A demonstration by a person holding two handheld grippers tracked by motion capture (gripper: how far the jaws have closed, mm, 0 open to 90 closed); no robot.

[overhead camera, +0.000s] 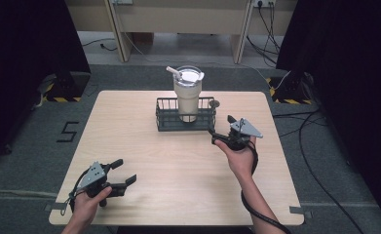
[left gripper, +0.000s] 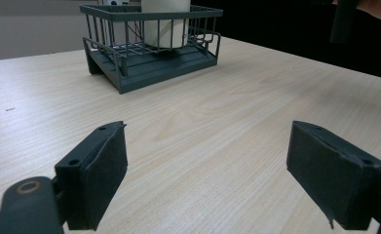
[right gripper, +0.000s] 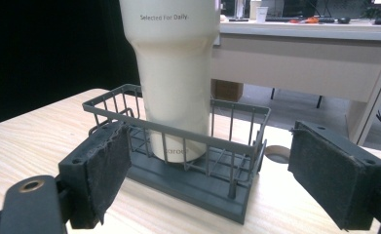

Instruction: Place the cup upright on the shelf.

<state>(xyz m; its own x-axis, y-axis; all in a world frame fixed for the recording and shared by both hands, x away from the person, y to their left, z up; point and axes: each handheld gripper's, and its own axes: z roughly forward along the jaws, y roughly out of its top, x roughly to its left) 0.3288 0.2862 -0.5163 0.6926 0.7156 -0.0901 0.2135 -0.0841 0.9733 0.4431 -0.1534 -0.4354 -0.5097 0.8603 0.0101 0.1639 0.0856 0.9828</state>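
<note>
The tumbler (overhead camera: 188, 92) stood upright in the middle of a dark wire basket (overhead camera: 164, 120) near the table's far edge, a cream body with a clear lid and what looked like a straw, though the high view was too coarse to be sure. The right gripper (overhead camera: 221, 127) sat just beside the basket's right end, jaws spread wide and empty, aimed at the cup. The left gripper (overhead camera: 123, 170) hung low over the near left of the table (overhead camera: 178, 165), well apart from the basket, jaws also wide and holding nothing.

The risk from here seemed to lie in the basket's wire wall: a jaw coming in low could catch a bar and drag the whole basket, or tip the tall cup. A high grip on the smooth, wider upper body might slip.

The table was pale wood grain. Grey carpet, black curtains at both sides and desk legs lay beyond.
</note>
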